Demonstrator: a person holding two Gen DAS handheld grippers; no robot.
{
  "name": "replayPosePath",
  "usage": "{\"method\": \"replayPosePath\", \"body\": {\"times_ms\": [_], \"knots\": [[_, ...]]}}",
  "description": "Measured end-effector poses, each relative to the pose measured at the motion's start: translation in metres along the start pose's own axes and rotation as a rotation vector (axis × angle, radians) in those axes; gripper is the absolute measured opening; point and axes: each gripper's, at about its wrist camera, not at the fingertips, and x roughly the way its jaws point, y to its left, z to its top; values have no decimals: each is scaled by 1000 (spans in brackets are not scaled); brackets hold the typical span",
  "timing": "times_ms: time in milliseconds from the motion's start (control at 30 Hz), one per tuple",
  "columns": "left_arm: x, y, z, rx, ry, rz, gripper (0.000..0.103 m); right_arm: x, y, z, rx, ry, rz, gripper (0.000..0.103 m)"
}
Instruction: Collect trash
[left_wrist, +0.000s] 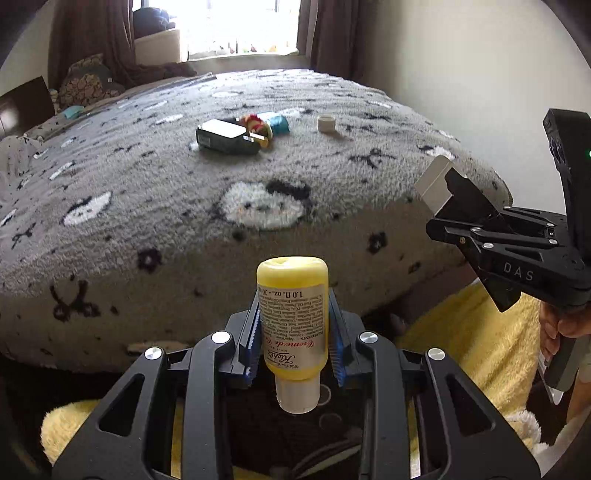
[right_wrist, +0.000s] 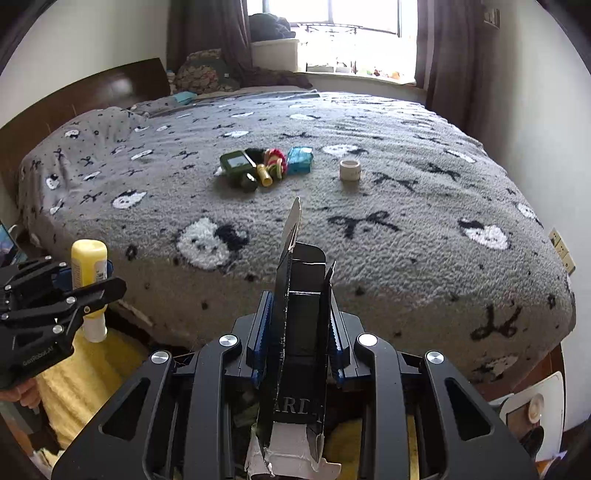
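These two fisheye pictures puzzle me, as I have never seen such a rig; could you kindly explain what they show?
A person holds a two-finger gripper in each hand, and a camera on each looks forward along its fingers. The left wrist view shows the left gripper shut on a small yellow bottle, cap towards the camera. The right wrist view shows the right gripper shut on a torn black carton. Each gripper also appears at the edge of the other's view. Ahead, on the grey patterned bedspread, lie a dark green bottle, a colourful bundle, a blue packet and a small white jar.
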Motion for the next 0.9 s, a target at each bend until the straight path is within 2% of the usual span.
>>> {"method": "replayPosePath", "body": {"times_ms": [200,500,900], "knots": [[34,2,-33,-18,127,-18,29,23,11,-28,6,109,15,28],[74,2,-63,-28,260,-44,29,51,23,-67,24,229,42,28],[112,8,-89,-54,395,-57,29,90,15,-105,78,382,83,28]]}}
